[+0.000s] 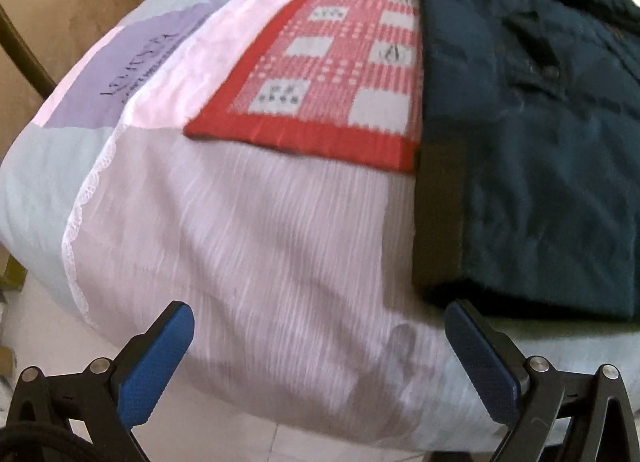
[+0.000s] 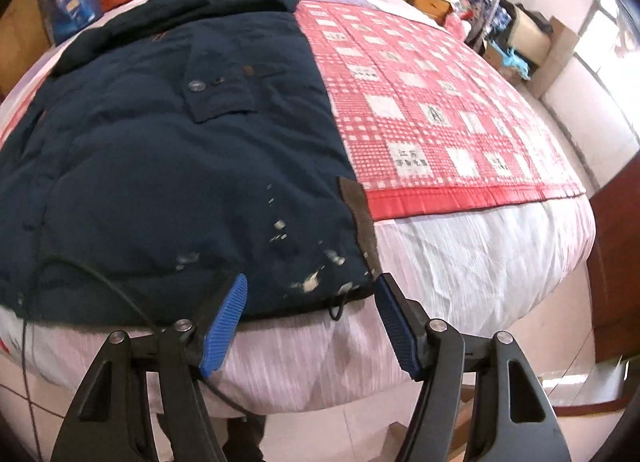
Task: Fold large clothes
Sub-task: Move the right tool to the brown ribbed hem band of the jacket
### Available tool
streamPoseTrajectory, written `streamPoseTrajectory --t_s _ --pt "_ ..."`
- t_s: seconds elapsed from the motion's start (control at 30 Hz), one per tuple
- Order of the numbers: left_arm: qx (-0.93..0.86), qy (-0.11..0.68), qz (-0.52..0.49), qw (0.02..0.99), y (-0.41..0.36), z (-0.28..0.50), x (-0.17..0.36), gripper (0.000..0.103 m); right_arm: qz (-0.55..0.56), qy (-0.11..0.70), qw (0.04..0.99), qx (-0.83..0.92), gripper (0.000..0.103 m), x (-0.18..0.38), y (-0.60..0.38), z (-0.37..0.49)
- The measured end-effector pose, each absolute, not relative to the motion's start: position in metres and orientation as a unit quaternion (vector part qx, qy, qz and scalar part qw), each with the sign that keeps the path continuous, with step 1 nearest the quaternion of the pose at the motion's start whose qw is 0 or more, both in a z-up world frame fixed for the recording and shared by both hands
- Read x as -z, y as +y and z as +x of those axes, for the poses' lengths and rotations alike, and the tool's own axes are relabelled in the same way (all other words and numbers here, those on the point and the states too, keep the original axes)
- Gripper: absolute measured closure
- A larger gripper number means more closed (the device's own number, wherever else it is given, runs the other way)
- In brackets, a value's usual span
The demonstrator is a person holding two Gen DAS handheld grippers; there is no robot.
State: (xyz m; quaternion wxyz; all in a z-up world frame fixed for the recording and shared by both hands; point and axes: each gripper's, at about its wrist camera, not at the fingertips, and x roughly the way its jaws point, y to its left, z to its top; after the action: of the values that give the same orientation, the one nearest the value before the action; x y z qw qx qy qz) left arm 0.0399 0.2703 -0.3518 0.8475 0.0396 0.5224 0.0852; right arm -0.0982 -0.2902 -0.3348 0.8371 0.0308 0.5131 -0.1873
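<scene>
Starting at the left, the left tongs (image 1: 318,346) are hanging wide apart over the near edge of the bed (image 1: 248,230), gripping nothing; their blue ribbed pads (image 1: 158,362) are framing only the pale pink crinkled bedcover. Beyond them a red-and-white checked woven mat (image 1: 332,74) is lying flat across the bed.

Moving right, the large dark navy padded jacket (image 1: 532,166) is lying spread on the bed, partly over that mat, with its hem running along the near bed edge. In the right wrist view the jacket (image 2: 160,166) is filling the left half of the picture, a buttoned pocket flap (image 2: 218,90) sitting mid-body and pale smudges dotting the lower corner. A thin black cable (image 2: 120,294) is trailing across the hem.

The right tongs (image 2: 310,298) are also standing wide, empty, straddling the jacket's lower right hem corner, with a small black drawcord loop (image 2: 338,308) dangling just between them.

The jacket is looking thick, quilted and soft, likely bulky rather than truly heavy; it will probably slump and spring back instead of creasing sharply. The shell may be somewhat slick, so a pinch through the whole hem thickness at that corner, rather than on the loose cord or a single layer, seems the safer hold. The opposite hem corner would suit the left tongs.
</scene>
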Motion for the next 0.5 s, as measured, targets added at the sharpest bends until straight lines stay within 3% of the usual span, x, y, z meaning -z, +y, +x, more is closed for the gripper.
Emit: streamPoseTrajectory --t_s 0.5 --pt "-0.099 0.449 0.016 0.888 0.261 0.09 0.339 0.0 0.029 0.498 0.829 0.254 0.033 0.327 -0.301 -0.137"
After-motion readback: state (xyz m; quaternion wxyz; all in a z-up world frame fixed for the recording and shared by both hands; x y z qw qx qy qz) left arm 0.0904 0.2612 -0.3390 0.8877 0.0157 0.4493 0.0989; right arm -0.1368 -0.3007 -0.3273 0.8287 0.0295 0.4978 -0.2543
